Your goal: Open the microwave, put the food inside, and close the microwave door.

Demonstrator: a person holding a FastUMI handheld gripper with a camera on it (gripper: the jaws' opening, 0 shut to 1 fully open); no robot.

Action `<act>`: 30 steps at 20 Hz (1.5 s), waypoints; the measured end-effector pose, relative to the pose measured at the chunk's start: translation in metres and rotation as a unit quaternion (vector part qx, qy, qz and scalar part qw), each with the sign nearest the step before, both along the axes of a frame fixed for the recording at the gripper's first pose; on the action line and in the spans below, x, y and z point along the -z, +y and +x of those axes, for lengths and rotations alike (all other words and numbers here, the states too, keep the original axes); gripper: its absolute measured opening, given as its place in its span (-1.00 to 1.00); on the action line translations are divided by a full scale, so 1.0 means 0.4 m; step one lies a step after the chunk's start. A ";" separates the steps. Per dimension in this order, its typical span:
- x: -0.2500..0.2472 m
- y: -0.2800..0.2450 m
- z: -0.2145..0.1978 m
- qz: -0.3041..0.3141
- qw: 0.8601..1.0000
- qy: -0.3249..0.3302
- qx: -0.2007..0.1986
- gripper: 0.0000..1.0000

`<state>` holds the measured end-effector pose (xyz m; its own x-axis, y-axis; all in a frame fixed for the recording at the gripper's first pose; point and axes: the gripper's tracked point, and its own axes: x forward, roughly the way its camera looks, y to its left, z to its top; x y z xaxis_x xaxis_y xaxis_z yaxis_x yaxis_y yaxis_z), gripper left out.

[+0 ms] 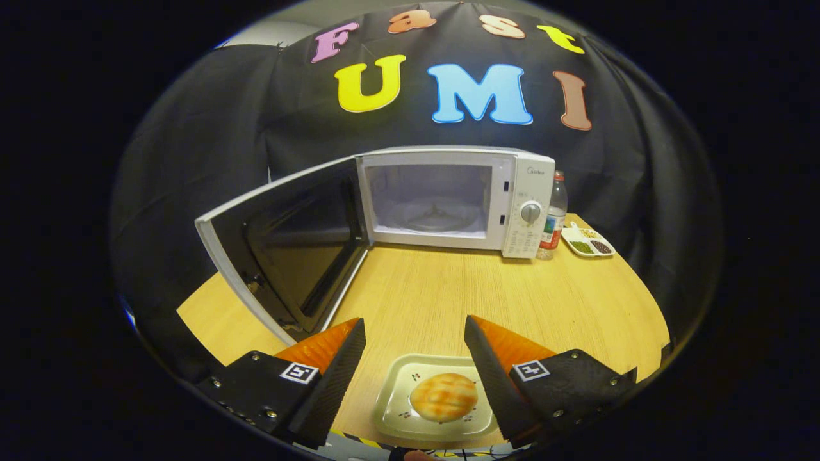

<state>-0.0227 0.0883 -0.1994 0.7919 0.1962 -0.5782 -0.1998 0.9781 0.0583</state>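
Note:
A white microwave (519, 192) stands at the back of the wooden table (448, 288). Its door (282, 243) is swung wide open to the left, and the lit cavity (429, 198) shows a glass turntable inside. A round golden bun (443, 397) lies on a square pale plate (400, 390) at the table's near edge. My gripper (415, 333) is open. Its two fingers stand apart on either side of the plate, above it, with the bun low between them. Neither finger touches the plate or the bun.
A clear bottle with a red label (553, 214) stands just right of the microwave. A small divided dish of seeds (588, 243) lies beside it. The open door's lower corner reaches close to my left finger (339, 358). Bare tabletop stretches between plate and microwave.

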 end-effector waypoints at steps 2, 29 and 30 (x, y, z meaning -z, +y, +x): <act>0.060 -0.011 -0.010 -0.002 0.999 0.036 0.007 0.89; 0.093 0.008 0.098 0.075 0.991 0.093 0.055 0.37; 0.071 0.013 0.133 0.081 0.992 0.081 0.056 0.37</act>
<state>0.0305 0.0936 -0.2277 0.7131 0.2127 -0.6681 -0.0652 0.9688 0.2389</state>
